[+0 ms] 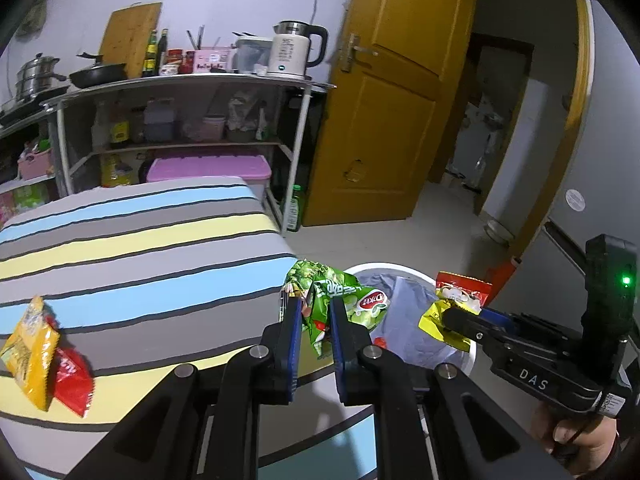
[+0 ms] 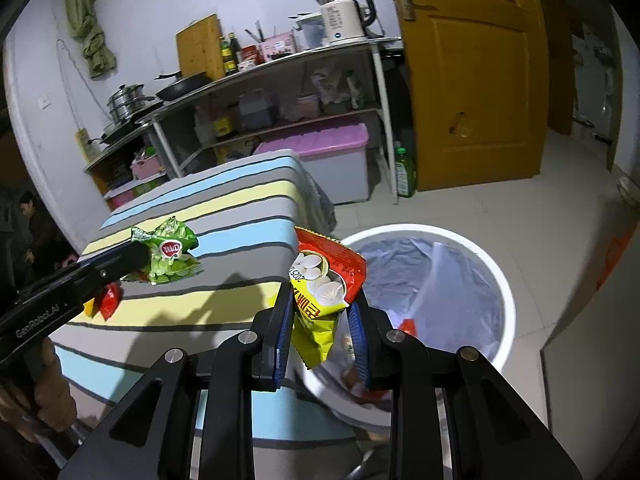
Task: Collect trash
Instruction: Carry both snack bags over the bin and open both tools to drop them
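Both wrist views look down close — sharing striped bed point(image 1: 140, 248) and bin point(image 2: 496, 280).

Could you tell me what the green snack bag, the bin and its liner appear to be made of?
Green snack bag: thin glossy plastic film, judging by its crinkles and printed sheen.
Bin: probably rigid white plastic, with a smooth, evenly rounded rim.
Liner: thin, semi-translucent grey-blue plastic film, wrinkled and slack against the wall.
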`<move>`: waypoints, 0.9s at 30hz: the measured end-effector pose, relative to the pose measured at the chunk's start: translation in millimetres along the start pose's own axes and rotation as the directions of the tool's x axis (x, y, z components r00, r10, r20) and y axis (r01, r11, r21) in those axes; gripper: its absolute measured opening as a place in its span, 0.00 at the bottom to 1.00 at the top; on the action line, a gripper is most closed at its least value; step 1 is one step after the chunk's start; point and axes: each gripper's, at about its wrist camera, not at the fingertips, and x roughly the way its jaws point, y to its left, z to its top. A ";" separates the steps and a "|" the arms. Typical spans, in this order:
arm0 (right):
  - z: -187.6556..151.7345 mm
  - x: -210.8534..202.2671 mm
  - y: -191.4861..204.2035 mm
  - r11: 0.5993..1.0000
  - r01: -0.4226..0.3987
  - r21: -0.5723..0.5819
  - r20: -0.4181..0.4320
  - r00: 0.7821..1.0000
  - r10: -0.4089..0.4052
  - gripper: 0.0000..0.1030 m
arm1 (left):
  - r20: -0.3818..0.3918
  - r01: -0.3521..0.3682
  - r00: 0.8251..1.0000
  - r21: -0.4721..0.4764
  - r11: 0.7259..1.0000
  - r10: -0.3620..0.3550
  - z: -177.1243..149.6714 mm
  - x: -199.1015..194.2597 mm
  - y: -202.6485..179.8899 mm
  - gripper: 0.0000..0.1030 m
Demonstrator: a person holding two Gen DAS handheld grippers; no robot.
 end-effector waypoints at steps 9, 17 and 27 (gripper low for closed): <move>-2.7 2.5 -24.2 0.999 0.030 0.035 -0.013 0.999 -0.030 0.27 | -0.036 0.050 0.998 0.037 0.998 -0.049 -0.8 27.2 -26.9 0.13; -6.5 11.0 -45.5 0.995 0.058 0.076 -0.040 0.998 -0.055 0.27 | -0.090 0.079 0.993 0.057 0.995 -0.074 -6.6 57.3 -41.1 0.14; -13.5 26.4 -64.9 0.989 0.104 0.108 -0.096 0.991 -0.094 0.27 | -0.160 0.099 0.983 0.068 0.993 -0.087 -15.5 90.9 -50.9 0.19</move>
